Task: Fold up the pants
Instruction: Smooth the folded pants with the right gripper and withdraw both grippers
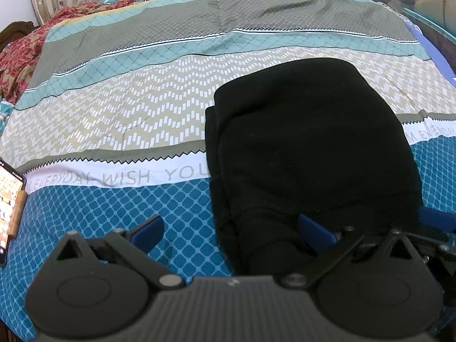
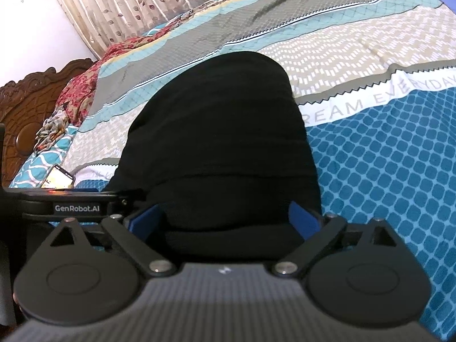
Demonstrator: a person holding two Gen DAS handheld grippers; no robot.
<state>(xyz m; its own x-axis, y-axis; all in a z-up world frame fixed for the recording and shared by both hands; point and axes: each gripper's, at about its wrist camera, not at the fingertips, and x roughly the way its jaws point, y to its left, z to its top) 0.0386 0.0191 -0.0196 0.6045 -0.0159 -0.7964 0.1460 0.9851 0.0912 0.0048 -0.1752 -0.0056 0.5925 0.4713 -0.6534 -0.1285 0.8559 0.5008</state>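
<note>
Black pants (image 1: 307, 148) lie folded into a thick bundle on the patterned bedsheet (image 1: 128, 108). In the left wrist view my left gripper (image 1: 230, 233) is open wide at the bundle's near left corner. Its left pad (image 1: 148, 232) is over the blue sheet and its right pad (image 1: 313, 233) rests on the black cloth. In the right wrist view the pants (image 2: 216, 131) fill the middle. My right gripper (image 2: 225, 222) is open wide, and the bundle's near edge lies between its blue pads (image 2: 303, 219) without being pinched.
A lit phone (image 1: 8, 208) lies on the sheet at the left, also seen as the phone (image 2: 58, 178). Red floral cloth (image 1: 22, 57) is heaped by the carved wooden headboard (image 2: 28, 105). A curtain (image 2: 128, 5) hangs behind the bed.
</note>
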